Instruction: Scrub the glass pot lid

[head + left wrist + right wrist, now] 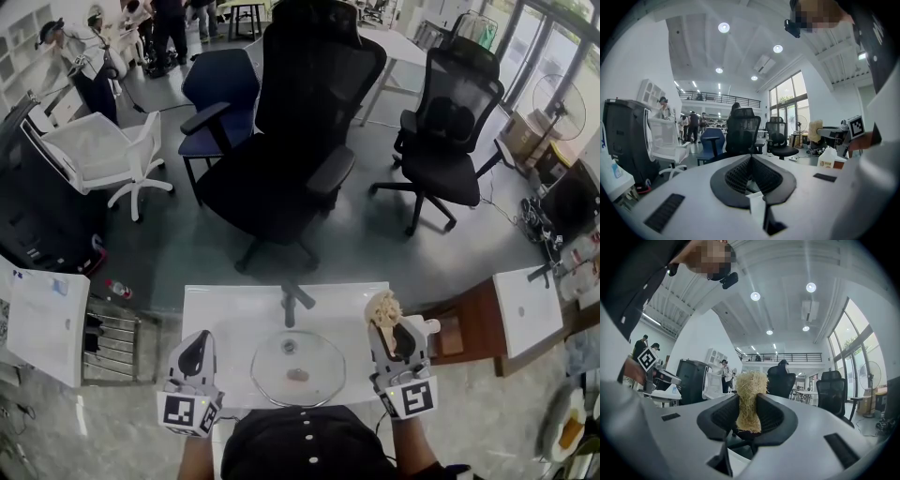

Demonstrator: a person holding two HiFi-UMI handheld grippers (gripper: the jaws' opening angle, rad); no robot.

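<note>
One glass pot lid [321, 364], brown smear [298, 375] perhaps

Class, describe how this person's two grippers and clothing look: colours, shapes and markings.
The left gripper and right gripper match: pale grey-white bodies, black ribbed tongs shaped like a teardrop, and a white cube with black square markers at the rear. The person wears a dark top with pale buttons.

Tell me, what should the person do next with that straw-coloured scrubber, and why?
Probably swing the right gripper left and down until the scrubber meets the glass lid. The scrubber is already clamped between its jaws but sits off to the lid's right, not touching it. The lid lies flat on the white table between the two grippers. The left gripper is shut and empty.
</note>
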